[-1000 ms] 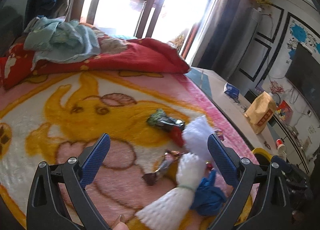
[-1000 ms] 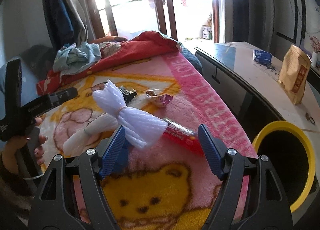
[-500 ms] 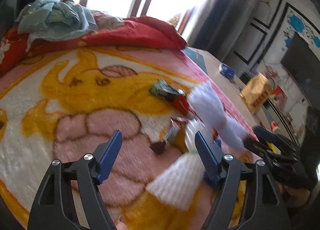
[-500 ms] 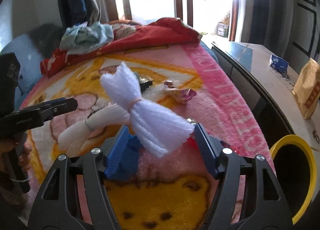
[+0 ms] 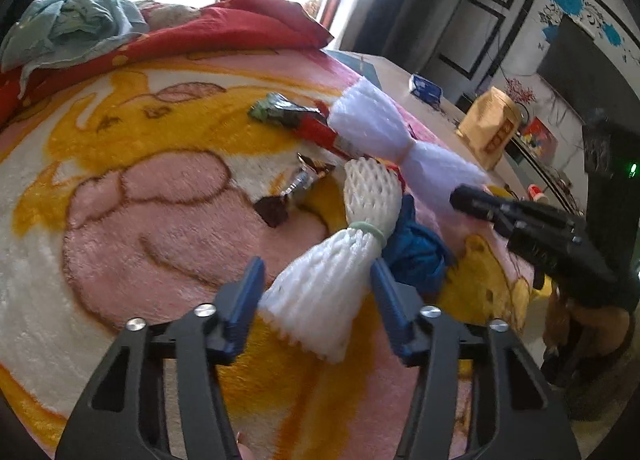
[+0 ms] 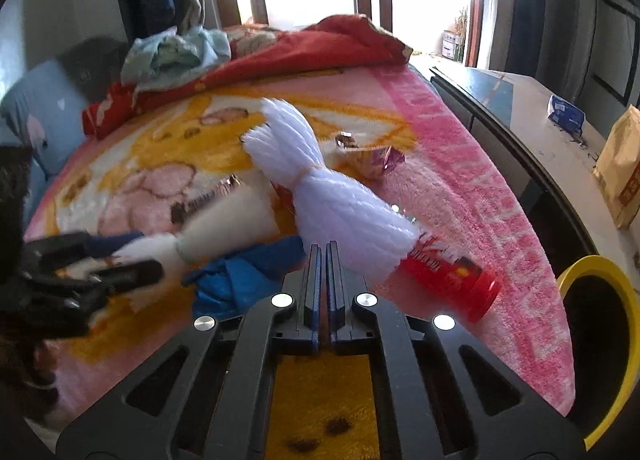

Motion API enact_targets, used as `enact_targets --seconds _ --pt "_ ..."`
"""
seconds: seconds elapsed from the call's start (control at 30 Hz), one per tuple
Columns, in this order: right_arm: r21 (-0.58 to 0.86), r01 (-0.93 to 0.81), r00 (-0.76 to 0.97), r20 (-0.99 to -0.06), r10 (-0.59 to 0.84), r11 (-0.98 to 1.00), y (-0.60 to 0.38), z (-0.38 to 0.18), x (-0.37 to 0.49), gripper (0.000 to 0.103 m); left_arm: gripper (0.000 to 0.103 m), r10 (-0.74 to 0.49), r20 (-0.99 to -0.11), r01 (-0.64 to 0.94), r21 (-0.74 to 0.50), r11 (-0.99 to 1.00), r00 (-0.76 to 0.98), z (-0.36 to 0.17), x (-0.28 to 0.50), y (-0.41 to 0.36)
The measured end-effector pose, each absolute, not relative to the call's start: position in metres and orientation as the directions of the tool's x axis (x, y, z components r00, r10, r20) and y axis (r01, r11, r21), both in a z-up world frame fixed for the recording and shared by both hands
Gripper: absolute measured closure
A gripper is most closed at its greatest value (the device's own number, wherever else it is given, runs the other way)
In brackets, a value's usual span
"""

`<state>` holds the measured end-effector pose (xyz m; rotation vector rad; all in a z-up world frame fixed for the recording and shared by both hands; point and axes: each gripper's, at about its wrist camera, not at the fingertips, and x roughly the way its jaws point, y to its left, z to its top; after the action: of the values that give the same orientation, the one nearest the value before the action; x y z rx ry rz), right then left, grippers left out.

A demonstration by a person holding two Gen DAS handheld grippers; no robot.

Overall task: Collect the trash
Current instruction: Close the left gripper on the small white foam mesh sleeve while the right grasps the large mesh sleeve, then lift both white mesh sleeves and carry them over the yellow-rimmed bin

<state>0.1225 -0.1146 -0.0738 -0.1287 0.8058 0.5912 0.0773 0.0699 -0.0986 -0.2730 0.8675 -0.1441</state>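
Note:
A cream foam net point(image 5: 328, 280) with a green band lies on the pink cartoon blanket point(image 5: 140, 219). My left gripper point(image 5: 318, 266) straddles its near end. The jaws are closing and the pads stand at its sides without squeezing it. A second, bluish-white foam net point(image 6: 340, 203), tied in the middle, lies across a red wrapper point(image 6: 448, 276). My right gripper point(image 6: 323, 248) is shut, its tips pinching that net's near edge. The left wrist view shows the right gripper point(image 5: 456, 193) at the net's end. A crumpled blue bag point(image 5: 416, 256) lies between both nets.
More wrappers lie on the blanket: a green-black one point(image 5: 280, 111), a silver-brown one point(image 5: 296, 187) and a purple one point(image 6: 372, 159). A yellow-rimmed bin point(image 6: 596, 300) stands off the bed's right edge. A side cabinet holds a brown paper bag point(image 6: 620, 171). Bedding is piled at the back.
My left gripper dropped forward over the cream foam net and its jaws narrowed around it. My right gripper's jaws went from wide apart to fully together at the tied net's end.

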Motion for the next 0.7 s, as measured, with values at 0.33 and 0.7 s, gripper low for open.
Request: enact_targets --seconds 0.33,0.7 --pt "0.2 -0.54 0.545 -0.658 0.521 0.818 -0.13 -0.053 0.118 0.103 0.085 -0.253 -0.675 0.01 -0.342 0.94 0.693 -0.078 0.072 0.079" --pt "0.074 -0.554 0.538 -0.728 0.425 0.829 -0.117 -0.085 0.121 0.071 0.085 -0.263 -0.616 0.009 -0.383 0.924 0.743 -0.05 0.068 0.089"
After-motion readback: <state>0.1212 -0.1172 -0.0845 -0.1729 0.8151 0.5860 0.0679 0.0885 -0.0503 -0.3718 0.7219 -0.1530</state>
